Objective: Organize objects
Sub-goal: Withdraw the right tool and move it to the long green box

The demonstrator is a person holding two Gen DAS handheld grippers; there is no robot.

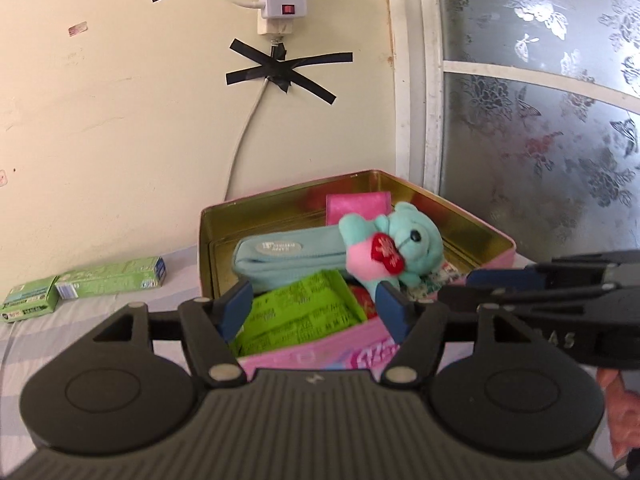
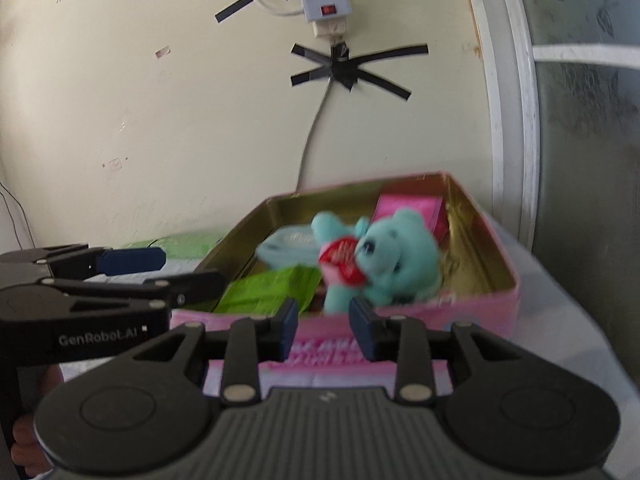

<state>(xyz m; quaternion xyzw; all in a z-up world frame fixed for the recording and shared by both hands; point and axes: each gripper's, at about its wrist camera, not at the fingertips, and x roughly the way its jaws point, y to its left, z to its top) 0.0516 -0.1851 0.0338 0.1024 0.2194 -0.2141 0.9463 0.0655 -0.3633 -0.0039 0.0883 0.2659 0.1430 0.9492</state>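
Note:
A pink tin [image 1: 472, 216] with a gold inside stands open on the pale cloth. A teal plush bear [image 1: 412, 240] holding a red heart lies in it, on top of a light blue pencil case [image 1: 280, 256]. A bright green packet [image 1: 304, 312] and a pink box [image 1: 356, 206] are in there too. My left gripper [image 1: 314, 308] hovers open at the tin's near wall, with nothing pressed between its pads. My right gripper [image 2: 325, 326] is just in front of the same tin [image 2: 496, 248]. Its jaws are a little apart and empty, and the bear [image 2: 400, 260] lies beyond them.
Two green cartons [image 1: 108, 278] lie on the cloth left of the tin, against the wall. A power strip [image 1: 280, 0] and its taped cable hang on the wall behind. A frosted window [image 1: 540, 120] is at the right. A person's hand [image 1: 620, 412] shows at the lower right.

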